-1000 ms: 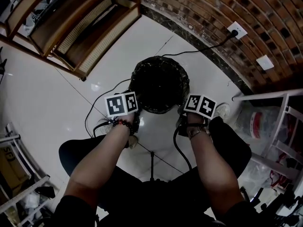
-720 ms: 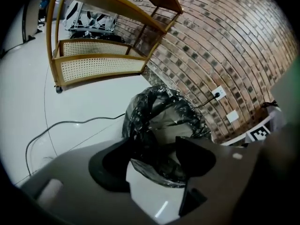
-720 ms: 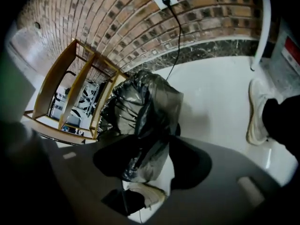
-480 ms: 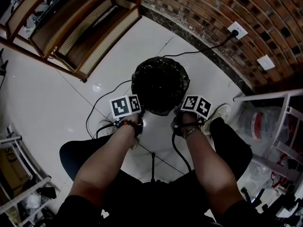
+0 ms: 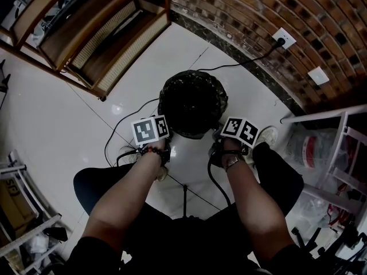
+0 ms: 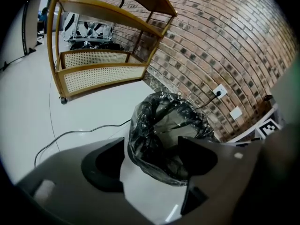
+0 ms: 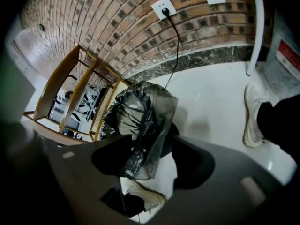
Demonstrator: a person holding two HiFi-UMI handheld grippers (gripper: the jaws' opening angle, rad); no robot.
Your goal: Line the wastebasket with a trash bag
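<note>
The light, limp, slippery black plastic trash bag [image 6: 159,125] drapes the round wastebasket [image 5: 192,132] on the white tiled floor [image 5: 74,113] near its brick-wall edge, best pinched at its rim film, which the left claw [image 6: 151,146] and right claw [image 7: 152,149], both just opened wide, seemingly straddle without pressing.

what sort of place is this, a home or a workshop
Likely a room in a home or studio, hard to say which: a red brick wall with a white wall socket, a glossy white tiled floor, and a wooden shelf unit with woven cane panels.
</note>
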